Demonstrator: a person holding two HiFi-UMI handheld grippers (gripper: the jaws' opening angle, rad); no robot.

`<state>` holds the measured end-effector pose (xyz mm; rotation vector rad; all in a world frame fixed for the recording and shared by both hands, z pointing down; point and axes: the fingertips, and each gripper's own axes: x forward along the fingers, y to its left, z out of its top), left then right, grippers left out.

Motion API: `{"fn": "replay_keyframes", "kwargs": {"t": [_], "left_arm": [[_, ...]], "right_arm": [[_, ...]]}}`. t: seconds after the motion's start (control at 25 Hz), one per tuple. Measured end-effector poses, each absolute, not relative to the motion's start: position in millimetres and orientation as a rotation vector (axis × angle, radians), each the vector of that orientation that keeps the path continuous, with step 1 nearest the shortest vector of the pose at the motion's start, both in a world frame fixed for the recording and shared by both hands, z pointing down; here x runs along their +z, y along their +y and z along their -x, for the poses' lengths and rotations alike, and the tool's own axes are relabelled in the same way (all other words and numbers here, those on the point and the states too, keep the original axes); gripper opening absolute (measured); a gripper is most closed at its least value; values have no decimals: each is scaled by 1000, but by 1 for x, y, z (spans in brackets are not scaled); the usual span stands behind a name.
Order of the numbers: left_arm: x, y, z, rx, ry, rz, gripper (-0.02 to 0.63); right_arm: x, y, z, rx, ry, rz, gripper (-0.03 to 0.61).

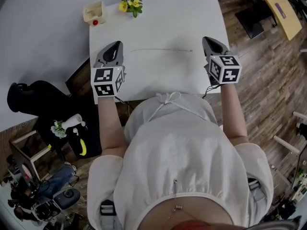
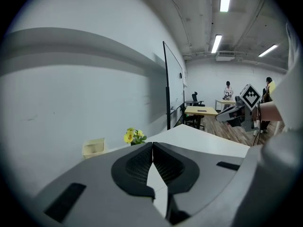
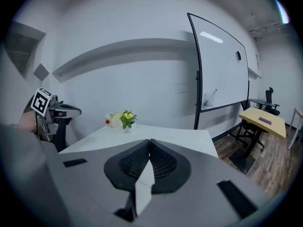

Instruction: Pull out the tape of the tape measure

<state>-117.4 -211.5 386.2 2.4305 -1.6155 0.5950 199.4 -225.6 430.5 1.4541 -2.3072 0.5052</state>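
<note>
No tape measure can be made out for certain. A small cream box (image 1: 94, 12) with a red spot stands at the far left corner of the white table (image 1: 158, 71), next to yellow flowers (image 1: 131, 4); the same box (image 3: 112, 119) shows in the right gripper view. A thin dark line (image 1: 160, 50) runs across the tabletop between the two grippers. My left gripper (image 1: 116, 44) hovers over the table's left side, jaws shut with nothing between them (image 2: 152, 144). My right gripper (image 1: 207, 40) hovers over the right side, also shut and empty (image 3: 150, 141).
The person stands at the table's near edge. A black bag (image 1: 33, 97) and clutter lie on the floor to the left. A whiteboard (image 3: 220, 74) stands behind the table, and a wooden desk (image 1: 280, 8) at the far right.
</note>
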Motion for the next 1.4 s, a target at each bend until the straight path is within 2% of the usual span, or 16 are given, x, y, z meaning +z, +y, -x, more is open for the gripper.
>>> {"fn": "replay_keyframes", "kwargs": {"t": [0.6,1.4], "left_arm": [[287,-195,72,270,-1595,-2787,23],[298,-198,72,265,-1568,-2769,23]], "right_arm": [[326,-214,-160,28,-2601,-1412,3],[336,-214,-148,35,-2622,-1374,2]]}}
